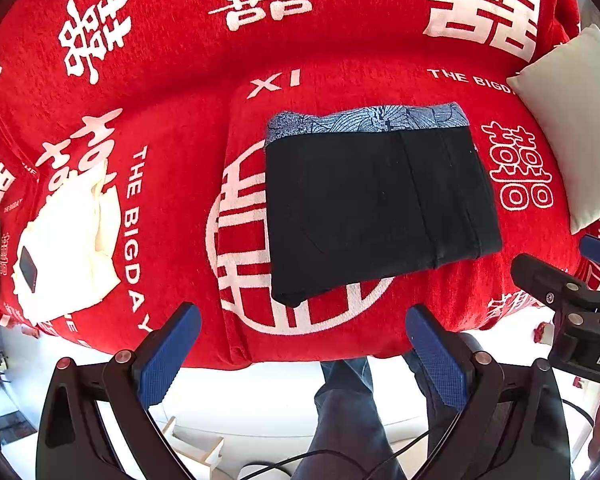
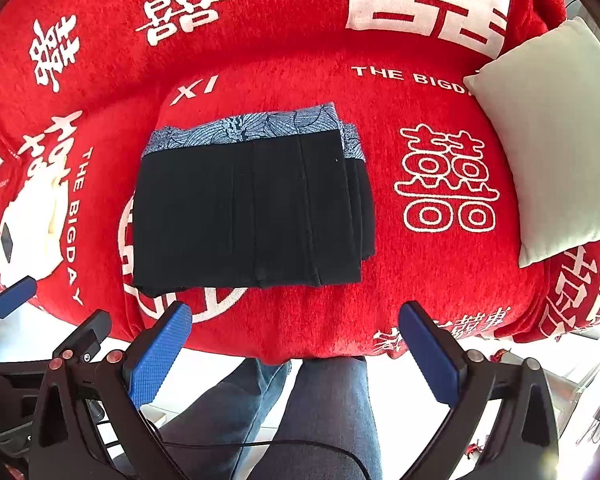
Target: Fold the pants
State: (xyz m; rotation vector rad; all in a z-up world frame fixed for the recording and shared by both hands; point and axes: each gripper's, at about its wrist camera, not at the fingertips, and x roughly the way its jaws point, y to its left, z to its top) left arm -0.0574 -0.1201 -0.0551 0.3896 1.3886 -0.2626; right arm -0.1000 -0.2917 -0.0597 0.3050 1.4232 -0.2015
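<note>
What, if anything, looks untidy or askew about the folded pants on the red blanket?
The black pants are folded into a compact rectangle, but the layers are not flush: stepped edges fan out at the right side. Both grippers, left and right, hang open, clear of them.

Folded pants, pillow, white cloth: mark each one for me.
Folded pants [image 2: 252,208], right wrist view, middle of the black top layer.
Pillow [image 2: 548,140], right wrist view, its face.
White cloth [image 1: 68,248], left wrist view, its middle.
</note>
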